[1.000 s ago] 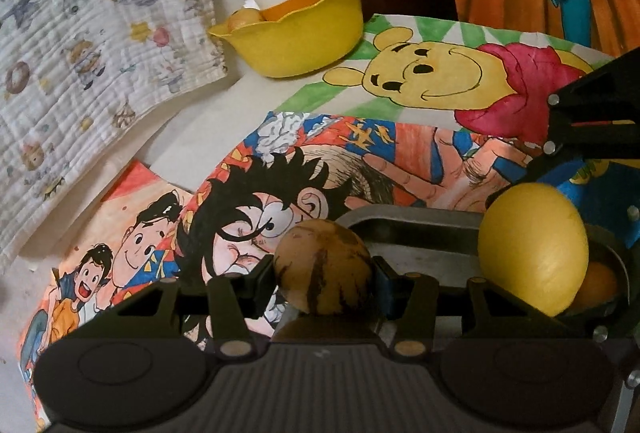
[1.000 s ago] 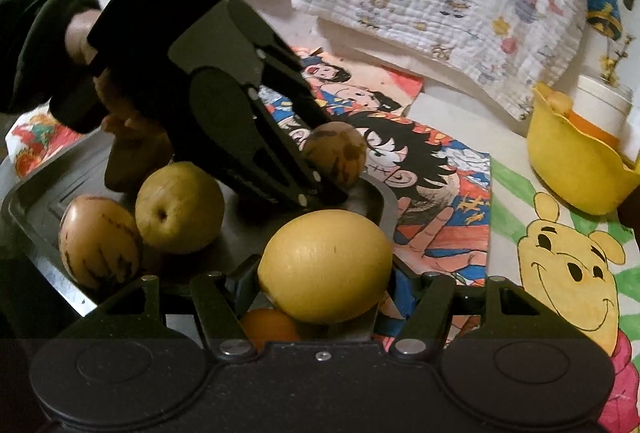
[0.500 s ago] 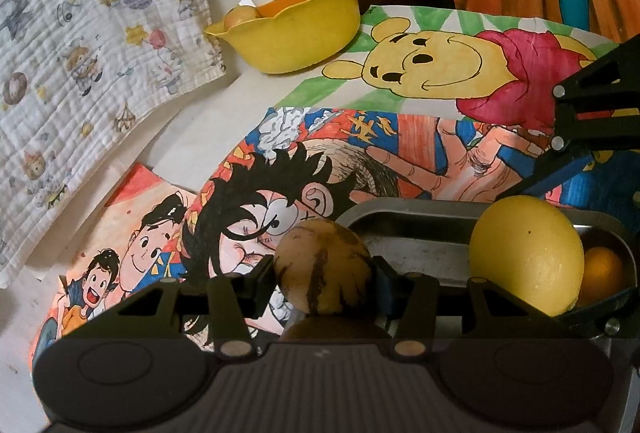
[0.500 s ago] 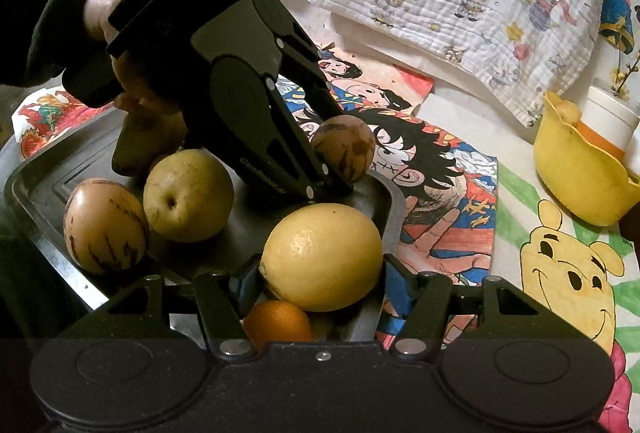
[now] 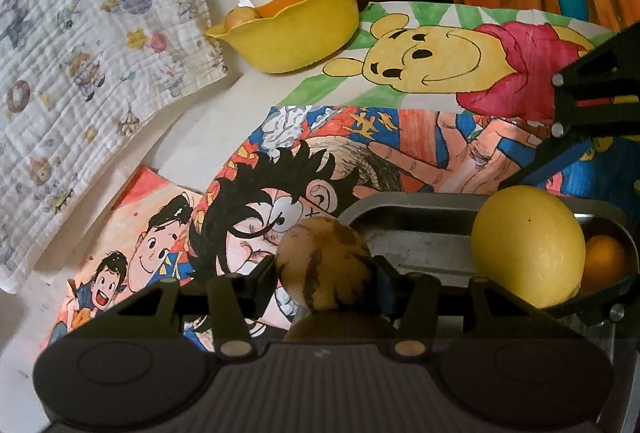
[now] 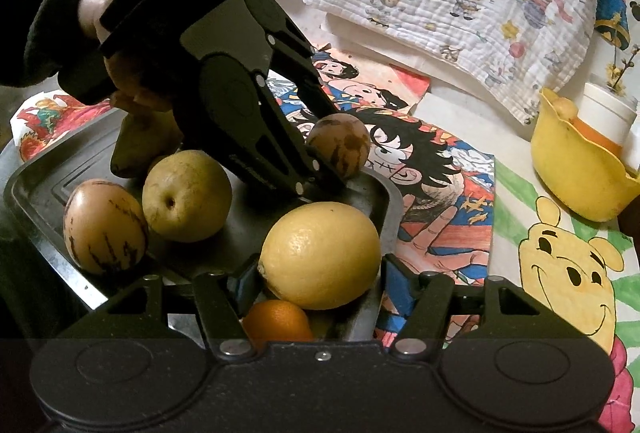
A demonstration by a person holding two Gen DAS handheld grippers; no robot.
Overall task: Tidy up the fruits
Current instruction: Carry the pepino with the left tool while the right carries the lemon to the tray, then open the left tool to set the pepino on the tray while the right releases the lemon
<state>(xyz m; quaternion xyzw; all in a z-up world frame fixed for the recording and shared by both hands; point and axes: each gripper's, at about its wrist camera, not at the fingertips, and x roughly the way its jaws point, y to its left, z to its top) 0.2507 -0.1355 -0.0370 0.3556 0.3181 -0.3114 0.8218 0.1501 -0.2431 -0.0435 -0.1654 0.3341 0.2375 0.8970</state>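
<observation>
Little has changed over the last second: my left gripper (image 5: 325, 269) still clamps the streaked brown fruit (image 5: 324, 267) above the tray (image 6: 390, 201) corner, and my right gripper (image 6: 320, 273) still grips the lemon (image 6: 320, 255) over the orange (image 6: 276, 321). Both fruits look lifted, ready to carry, perhaps to the yellow bowl (image 5: 296, 33).

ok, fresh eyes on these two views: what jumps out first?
Each gripper clamps a fruit over the grey tray: the right gripper a big yellow lemon, the left gripper a brown-streaked round fruit. Behind, a bright yellow bowl sits on loud cartoon drawings.
</observation>
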